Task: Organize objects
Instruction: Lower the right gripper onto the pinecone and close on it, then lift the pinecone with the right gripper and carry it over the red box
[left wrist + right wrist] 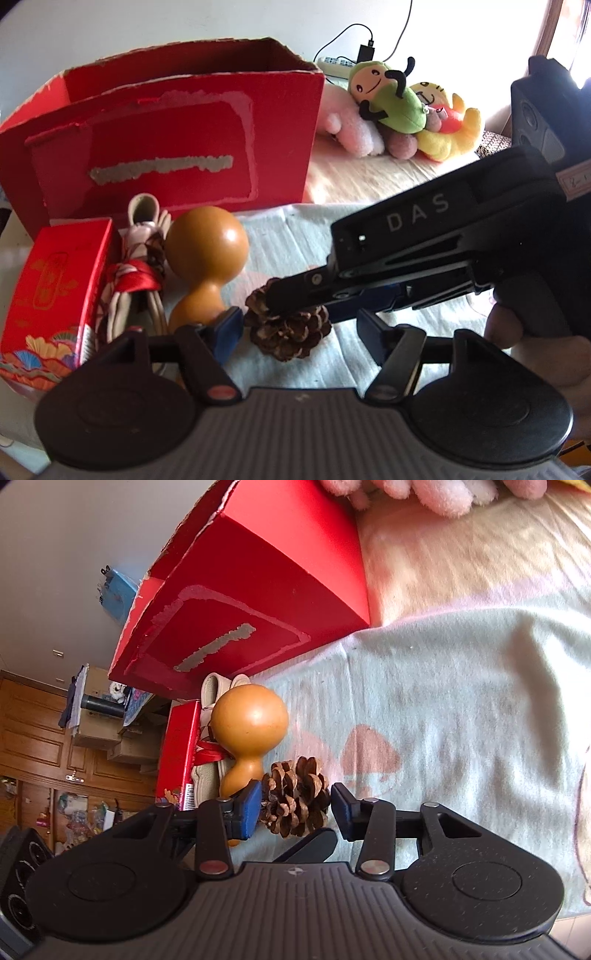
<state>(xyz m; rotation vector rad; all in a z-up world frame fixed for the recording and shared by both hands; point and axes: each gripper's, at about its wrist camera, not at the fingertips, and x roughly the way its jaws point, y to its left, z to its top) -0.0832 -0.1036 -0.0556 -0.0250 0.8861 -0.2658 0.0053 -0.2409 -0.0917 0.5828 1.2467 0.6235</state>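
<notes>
Lived-in home, likely a bedroom. Soft blanket [461,686] as work surface, plush toys [399,110] heaped behind, wooden cabinets [33,738] beyond.

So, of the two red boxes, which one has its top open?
The large red box at the back: torn rim, open top. The small red box, beside the gourd, is closed and patterned.

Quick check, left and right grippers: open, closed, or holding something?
Left gripper: open, holding nothing; the brown pine cone sits between its fingers.
Right gripper: open around the same pine cone, no grip visible yet.
</notes>
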